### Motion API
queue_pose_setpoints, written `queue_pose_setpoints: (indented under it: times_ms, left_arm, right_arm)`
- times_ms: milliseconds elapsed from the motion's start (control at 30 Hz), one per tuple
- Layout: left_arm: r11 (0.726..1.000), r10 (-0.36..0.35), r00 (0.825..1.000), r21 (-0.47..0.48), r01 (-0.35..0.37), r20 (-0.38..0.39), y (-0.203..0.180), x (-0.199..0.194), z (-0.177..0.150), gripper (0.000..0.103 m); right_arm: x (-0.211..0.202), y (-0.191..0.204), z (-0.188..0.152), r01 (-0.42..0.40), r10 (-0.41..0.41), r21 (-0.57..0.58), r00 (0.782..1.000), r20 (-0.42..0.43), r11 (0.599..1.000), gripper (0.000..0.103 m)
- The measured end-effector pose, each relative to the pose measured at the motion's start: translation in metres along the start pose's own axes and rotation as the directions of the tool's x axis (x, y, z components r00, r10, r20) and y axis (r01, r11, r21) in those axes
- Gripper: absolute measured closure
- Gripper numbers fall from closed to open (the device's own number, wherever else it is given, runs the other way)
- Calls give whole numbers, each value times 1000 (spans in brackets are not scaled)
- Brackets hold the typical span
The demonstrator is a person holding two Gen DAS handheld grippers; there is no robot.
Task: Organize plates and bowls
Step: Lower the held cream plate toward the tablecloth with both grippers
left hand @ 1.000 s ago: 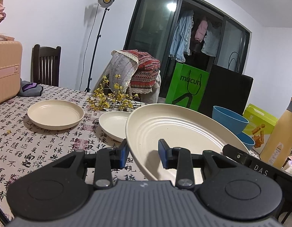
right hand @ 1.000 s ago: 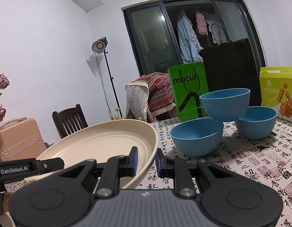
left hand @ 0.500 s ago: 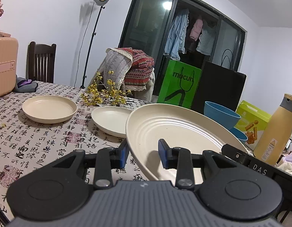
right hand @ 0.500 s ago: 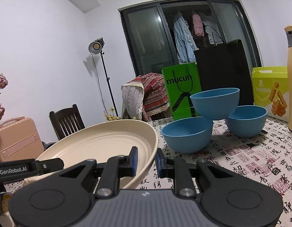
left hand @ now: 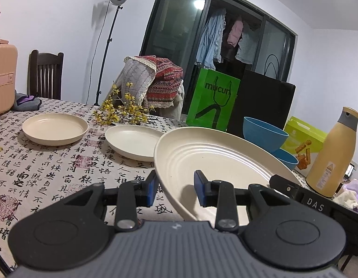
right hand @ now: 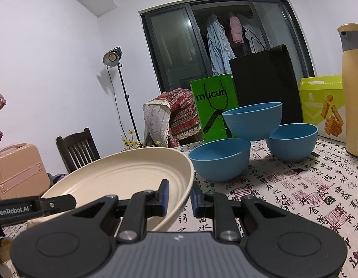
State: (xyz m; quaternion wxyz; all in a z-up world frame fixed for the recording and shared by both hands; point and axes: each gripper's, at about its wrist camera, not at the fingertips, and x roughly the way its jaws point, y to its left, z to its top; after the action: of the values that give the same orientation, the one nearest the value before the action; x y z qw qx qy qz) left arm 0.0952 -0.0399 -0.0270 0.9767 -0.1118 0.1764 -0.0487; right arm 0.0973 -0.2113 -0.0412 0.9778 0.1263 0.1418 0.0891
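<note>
A large ribbed cream plate (left hand: 213, 159) (right hand: 123, 176) hangs tilted over the table, held from two sides. My left gripper (left hand: 175, 186) is shut on its near-left rim. My right gripper (right hand: 180, 195) is shut on the opposite rim. Two smaller cream plates (left hand: 55, 127) (left hand: 132, 139) lie flat on the table to the left. Three blue bowls stand to the right: two on the cloth (right hand: 220, 157) (right hand: 292, 141) and a third (right hand: 253, 120) resting across them.
A tan bottle (right hand: 353, 92) and a yellow-green box (right hand: 322, 106) stand at the right. Yellow flower sprigs (left hand: 123, 111) lie behind the small plates. A pink suitcase (right hand: 16, 171), a green bag (left hand: 212, 99) and a black bag (right hand: 264, 85) line the table's far side.
Both grippers have carried the large plate a little to the right and slightly down. The bowls slid left in the right wrist view and the bottle came into it.
</note>
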Motion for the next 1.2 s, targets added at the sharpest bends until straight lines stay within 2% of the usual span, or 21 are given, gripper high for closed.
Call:
queue_pose_setpoints:
  times_ms: [1200]
  left_arm:
    - [999,-17,997,44,21,-80,-16,22,-30,70]
  right_arm:
    - [-2,-31,-26,46,-46,2,998,-36,999,84]
